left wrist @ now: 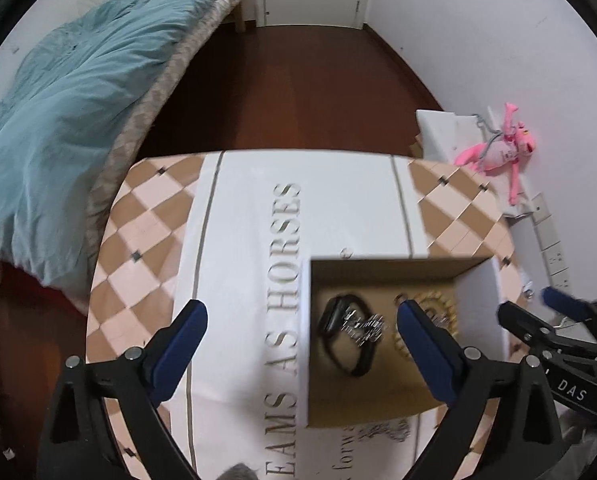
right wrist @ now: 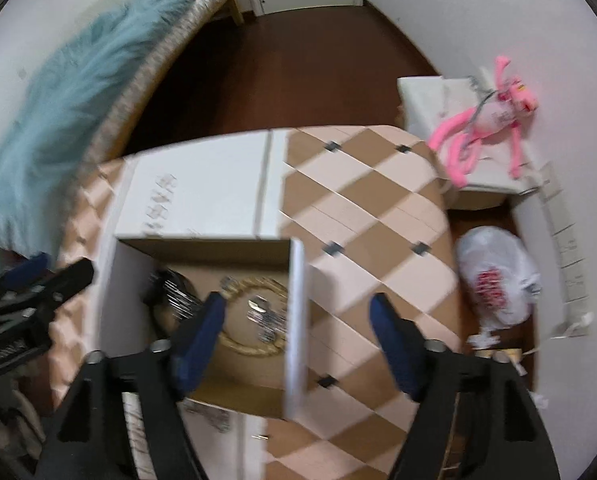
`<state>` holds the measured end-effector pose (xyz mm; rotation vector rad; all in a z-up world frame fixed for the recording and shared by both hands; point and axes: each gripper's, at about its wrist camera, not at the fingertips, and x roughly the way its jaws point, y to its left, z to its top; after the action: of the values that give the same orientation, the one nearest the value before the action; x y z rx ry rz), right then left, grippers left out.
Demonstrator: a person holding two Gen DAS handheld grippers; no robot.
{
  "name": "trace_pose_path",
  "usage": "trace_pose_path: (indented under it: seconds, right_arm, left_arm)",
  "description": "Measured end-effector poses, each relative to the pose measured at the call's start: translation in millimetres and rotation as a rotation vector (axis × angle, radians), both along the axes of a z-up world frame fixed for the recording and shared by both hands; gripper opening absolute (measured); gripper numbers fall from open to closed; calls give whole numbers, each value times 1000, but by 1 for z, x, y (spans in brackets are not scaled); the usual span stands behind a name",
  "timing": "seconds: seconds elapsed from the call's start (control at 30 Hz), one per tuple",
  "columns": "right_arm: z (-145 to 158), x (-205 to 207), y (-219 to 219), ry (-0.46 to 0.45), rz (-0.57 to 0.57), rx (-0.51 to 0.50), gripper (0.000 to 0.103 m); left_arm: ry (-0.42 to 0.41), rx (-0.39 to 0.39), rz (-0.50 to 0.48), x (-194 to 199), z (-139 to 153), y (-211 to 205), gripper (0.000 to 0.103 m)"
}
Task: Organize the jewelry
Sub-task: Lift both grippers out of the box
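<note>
- My left gripper (left wrist: 300,322) is spread wide with nothing between its fingers, straddling the left wall of the cardboard box (left wrist: 386,410); its right finger hangs over the box interior.
- My right gripper (right wrist: 298,314) is also wide and empty, straddling the box's right wall.
- Jewelry is inside the box: black watch (left wrist: 344,336), silver chain piece (left wrist: 364,326) lying across it, gold beaded ring-shaped piece (right wrist: 254,312) beside it, with another silvery piece on top. Blurred, can't tell finer detail.
- More chain lies outside the box by its near edge (left wrist: 386,432).
- Box sits on the surface (left wrist: 146,240), which has a tan-and-pink diamond cloth with a white middle strip.
- Writing on the cloth reads "EAMS AS HORSES", partly cut off; "DAS" shows on my right gripper's body in the left view.
- Around: bed with blue duvet (left wrist: 70,92) to the left, pink plush toy (left wrist: 498,152) on a white box, white plastic bag with red print (right wrist: 496,280) on the floor to the right; print unreadable.
</note>
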<state>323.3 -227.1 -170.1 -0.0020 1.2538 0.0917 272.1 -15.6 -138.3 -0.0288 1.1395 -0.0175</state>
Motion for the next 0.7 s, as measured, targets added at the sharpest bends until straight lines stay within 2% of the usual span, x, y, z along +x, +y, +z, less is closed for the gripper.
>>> trace_pose_path:
  seconds: [0.07, 0.17, 0.33, 0.7]
  right_arm:
    - [-4, -9, 2, -11, -5, -39, 93]
    - [-9, -21, 2, -12, -3, -56, 93]
    - [-15, -37, 2, -10, -22, -64, 94]
    - [16, -83, 4, -126, -57, -104, 94]
  left_arm:
    - [-14, 23, 6, -7, -5, -1, 100]
    - [-30, 41, 6, -18, -9, -2, 100]
    - [-44, 25, 13, -32, -9, -3, 100]
    - [-148, 51, 17, -75, 15, -8, 100]
